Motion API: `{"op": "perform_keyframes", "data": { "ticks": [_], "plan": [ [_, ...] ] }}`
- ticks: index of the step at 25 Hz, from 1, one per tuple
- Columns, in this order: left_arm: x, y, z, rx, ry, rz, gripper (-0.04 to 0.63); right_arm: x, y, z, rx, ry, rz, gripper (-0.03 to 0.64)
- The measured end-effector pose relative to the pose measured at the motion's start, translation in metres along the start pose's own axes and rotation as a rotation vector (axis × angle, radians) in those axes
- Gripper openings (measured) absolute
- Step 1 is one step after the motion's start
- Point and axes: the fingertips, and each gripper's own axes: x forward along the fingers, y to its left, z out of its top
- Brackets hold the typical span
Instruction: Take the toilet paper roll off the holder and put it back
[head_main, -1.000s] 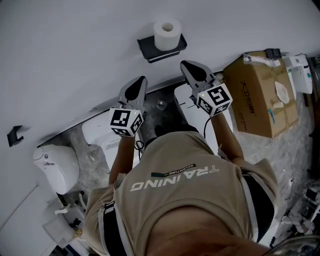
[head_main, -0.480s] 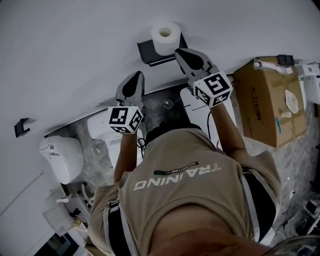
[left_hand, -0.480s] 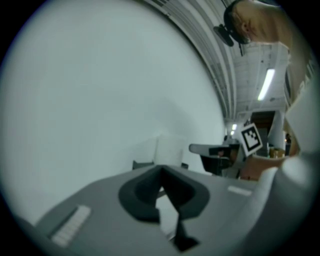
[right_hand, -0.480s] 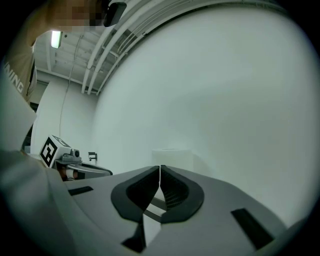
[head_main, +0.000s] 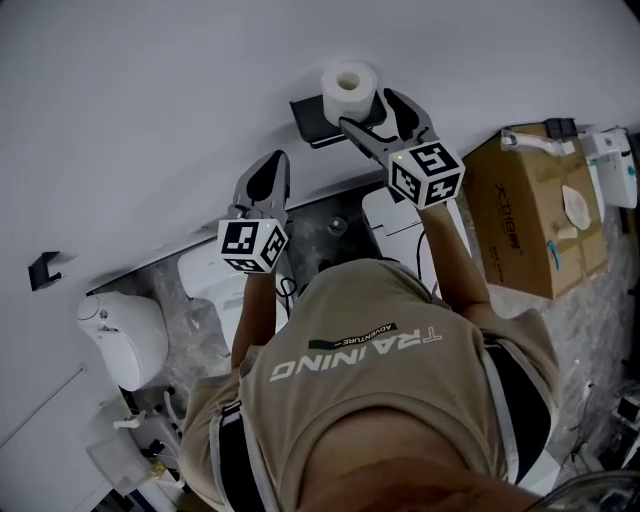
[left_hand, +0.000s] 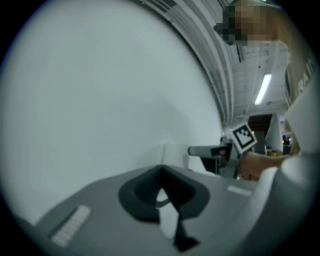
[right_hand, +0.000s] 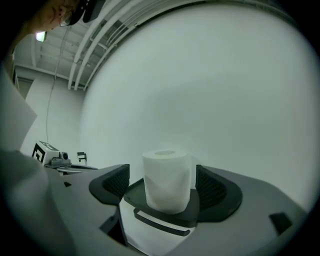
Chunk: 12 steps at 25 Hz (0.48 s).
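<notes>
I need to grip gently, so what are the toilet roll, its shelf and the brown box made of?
Toilet roll: soft white tissue paper, matte, wound round a hollow core. Shelf: smooth matte black with thin edges; painted metal or plastic, can't tell which. Brown box: likely cardboard, dull tan with folded flaps and printed marks.

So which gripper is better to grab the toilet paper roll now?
The right gripper, I think. Its jaws have just been opening and now frame the toilet paper roll standing on the black holder, not pressing it. The left gripper is shut and faces bare wall, off to the side.
</notes>
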Motion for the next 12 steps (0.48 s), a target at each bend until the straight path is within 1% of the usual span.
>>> {"op": "perform_keyframes", "data": {
  "ticks": [6, 12],
  "plan": [
    [0.002, 0.005, 0.0, 0.001, 0.004, -0.02, 0.005, 0.026, 0.0, -0.01, -0.013, 0.079, -0.014, 0.36],
    [0.007, 0.007, -0.008, -0.016, 0.024, -0.035, 0.005, 0.044, 0.0, -0.014, -0.05, 0.129, -0.022, 0.36]
  ]
}}
